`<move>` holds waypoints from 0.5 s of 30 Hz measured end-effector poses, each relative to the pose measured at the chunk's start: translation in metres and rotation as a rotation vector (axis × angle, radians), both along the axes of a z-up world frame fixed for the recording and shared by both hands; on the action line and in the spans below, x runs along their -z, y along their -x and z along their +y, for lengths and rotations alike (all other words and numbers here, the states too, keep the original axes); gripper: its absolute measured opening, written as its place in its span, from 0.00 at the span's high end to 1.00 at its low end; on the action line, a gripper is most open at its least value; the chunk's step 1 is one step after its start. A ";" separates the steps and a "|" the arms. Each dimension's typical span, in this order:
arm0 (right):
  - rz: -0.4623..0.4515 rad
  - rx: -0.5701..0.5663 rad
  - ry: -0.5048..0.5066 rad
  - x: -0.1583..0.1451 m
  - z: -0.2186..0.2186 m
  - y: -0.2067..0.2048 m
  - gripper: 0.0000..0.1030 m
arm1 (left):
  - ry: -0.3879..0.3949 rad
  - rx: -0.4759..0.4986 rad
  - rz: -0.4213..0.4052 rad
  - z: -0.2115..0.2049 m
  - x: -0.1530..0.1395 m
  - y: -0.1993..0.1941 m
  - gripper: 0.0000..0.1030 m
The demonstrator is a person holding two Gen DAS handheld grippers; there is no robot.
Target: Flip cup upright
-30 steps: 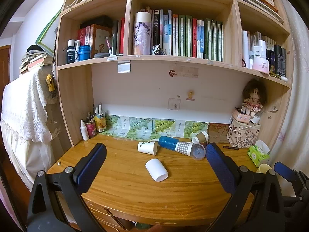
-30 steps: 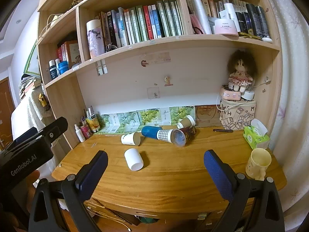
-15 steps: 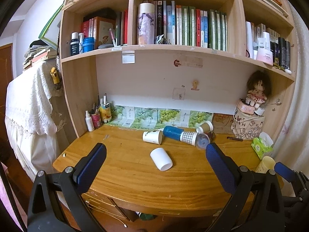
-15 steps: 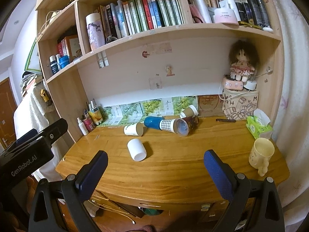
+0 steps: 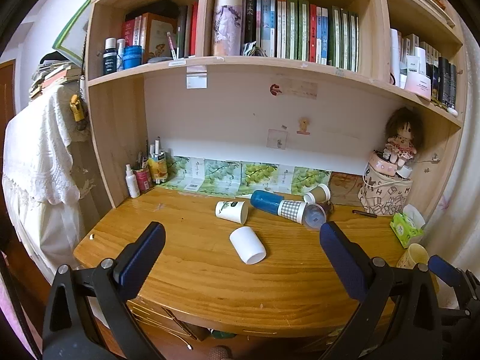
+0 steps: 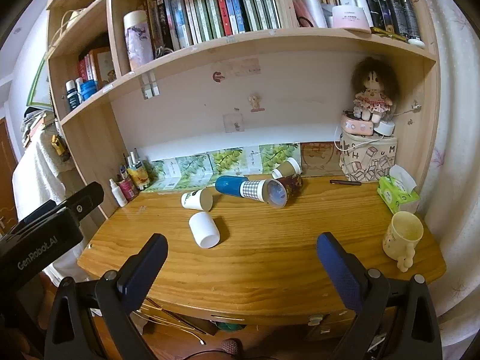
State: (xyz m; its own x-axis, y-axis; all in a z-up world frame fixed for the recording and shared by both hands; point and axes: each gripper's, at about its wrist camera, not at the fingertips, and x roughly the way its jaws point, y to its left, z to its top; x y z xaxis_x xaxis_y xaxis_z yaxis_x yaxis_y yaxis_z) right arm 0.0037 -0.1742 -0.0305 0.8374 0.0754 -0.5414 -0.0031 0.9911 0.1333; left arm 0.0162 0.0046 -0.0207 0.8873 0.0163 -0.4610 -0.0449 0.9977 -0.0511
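The white cup (image 5: 247,244) lay on its side at frame centre on the table (image 5: 192,273); both grippers' jaws stood apart, empty. Best to grip its wall squarely, then rotate upright

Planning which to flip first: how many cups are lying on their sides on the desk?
5: plain white cup nearest; leaf-print cup behind it; blue-and-checked tumbler; brown paper cup and dark floral cup at the back, partly hidden.

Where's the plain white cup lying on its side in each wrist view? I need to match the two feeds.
Left wrist: the plain white cup lies at centre, between the open gripper's pads.
Right wrist: the same cup lies left of centre, beyond the left pad.
Shared landmark: the leaf-print white paper cup lies just behind it.
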 end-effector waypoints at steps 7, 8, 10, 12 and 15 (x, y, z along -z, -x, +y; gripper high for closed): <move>0.034 0.013 0.006 0.006 0.012 -0.032 0.03 | 0.009 0.016 0.030 0.014 0.006 -0.035 0.00; 0.040 0.014 0.005 0.007 0.016 -0.037 0.03 | 0.008 0.020 0.032 0.017 0.006 -0.042 0.00; 0.051 0.017 0.005 0.010 0.023 -0.051 0.03 | 0.011 0.026 0.035 0.024 0.007 -0.055 0.00; 0.058 0.023 0.004 0.012 0.030 -0.065 0.03 | 0.016 0.031 0.038 0.032 0.007 -0.071 0.00; 0.069 0.039 -0.002 0.012 0.042 -0.088 0.03 | 0.020 0.044 0.043 0.045 0.004 -0.098 0.00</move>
